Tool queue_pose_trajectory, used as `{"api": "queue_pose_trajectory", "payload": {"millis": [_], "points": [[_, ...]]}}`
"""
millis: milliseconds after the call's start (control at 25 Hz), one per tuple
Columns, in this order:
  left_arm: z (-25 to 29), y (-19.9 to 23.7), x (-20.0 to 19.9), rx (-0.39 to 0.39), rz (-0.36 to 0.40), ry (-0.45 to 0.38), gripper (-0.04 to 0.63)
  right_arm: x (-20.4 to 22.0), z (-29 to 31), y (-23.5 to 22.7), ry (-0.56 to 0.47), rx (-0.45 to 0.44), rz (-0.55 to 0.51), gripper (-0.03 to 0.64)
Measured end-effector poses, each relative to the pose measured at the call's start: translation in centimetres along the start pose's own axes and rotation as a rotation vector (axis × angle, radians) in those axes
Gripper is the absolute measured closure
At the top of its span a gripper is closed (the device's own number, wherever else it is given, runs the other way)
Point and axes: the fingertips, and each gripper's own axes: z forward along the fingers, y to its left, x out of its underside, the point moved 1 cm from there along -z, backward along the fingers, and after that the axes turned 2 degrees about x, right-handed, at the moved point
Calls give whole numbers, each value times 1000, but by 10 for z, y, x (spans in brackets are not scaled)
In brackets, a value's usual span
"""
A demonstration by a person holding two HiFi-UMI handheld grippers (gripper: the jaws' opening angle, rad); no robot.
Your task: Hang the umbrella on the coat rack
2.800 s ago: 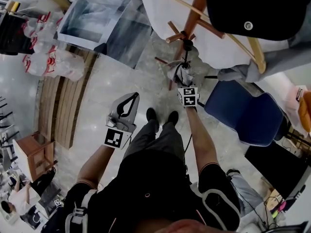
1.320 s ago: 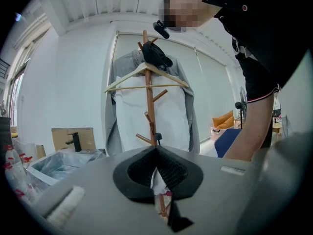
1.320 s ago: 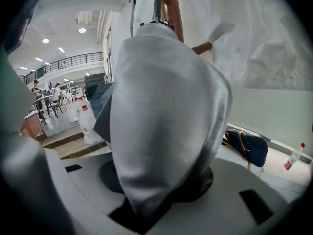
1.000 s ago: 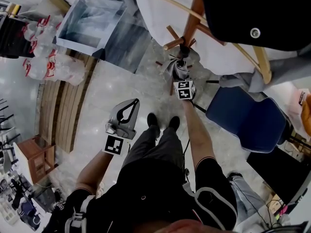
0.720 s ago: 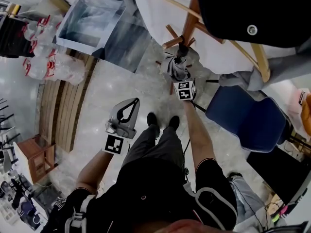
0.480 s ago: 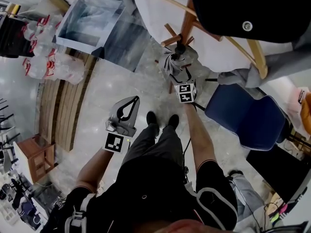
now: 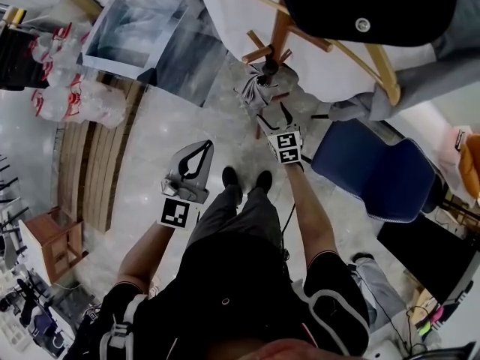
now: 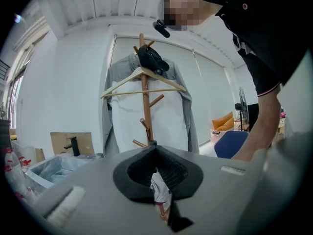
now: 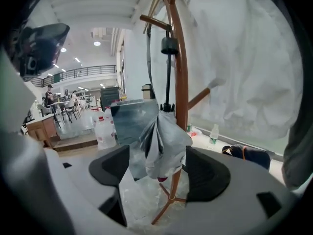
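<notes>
Grey umbrella (image 9: pixel 161 141) is hung on the coat rack (image 9: pixel 182 72), centre frame, untouched between the just-opened jaws of the right gripper (image 9: pixel 158 173); the left gripper (image 8: pixel 152 148) is held closed, empty

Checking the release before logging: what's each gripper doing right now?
Left gripper: shut, holding nothing.
Right gripper: open, its jaws have just been opening, clear of the umbrella, which hangs on the coat rack.

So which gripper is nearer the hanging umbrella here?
Right. The right gripper is just in front of the umbrella on the coat rack, jaws just opened, nothing pressed between them. The left gripper is shut, held back and off to the side, clearly farther away.
</notes>
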Motion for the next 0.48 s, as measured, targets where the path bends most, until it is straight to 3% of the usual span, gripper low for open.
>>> {"api": "queue_pose_trajectory", "payload": {"millis": [480], "points": [[-9,4,-21,-25,3,-37,595,-75,-83,14,-138,-14,-17,431]]}}
